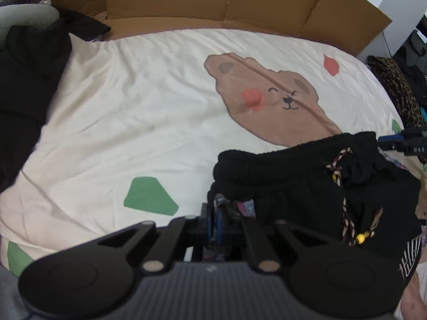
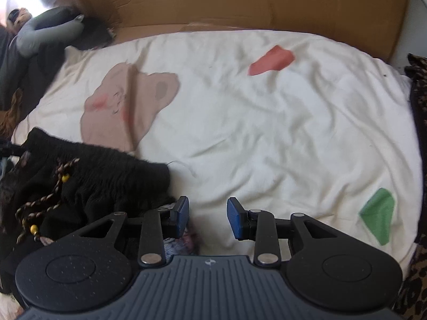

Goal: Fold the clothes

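Black shorts point(image 1: 299, 184) with an elastic waistband and a braided, beaded drawstring point(image 1: 344, 208) lie bunched at the near side of the cream bear-print bedsheet point(image 1: 133, 106). My left gripper point(image 1: 217, 224) is shut on the left corner of the waistband, and the cloth drapes over its fingertips. In the right wrist view the shorts point(image 2: 93, 176) lie to the left. My right gripper point(image 2: 208, 217) stands open just beside their right corner, with only sheet between its blue pads point(image 2: 236, 220). A patterned lining point(image 2: 181, 242) shows under its left finger.
A cardboard wall point(image 1: 213, 2) runs along the far edge of the bed. Dark clothes point(image 1: 29, 85) are heaped at the left, with a grey cushion point(image 2: 45, 34) behind them. Leopard-print fabric point(image 2: 419, 280) lies along the right edge.
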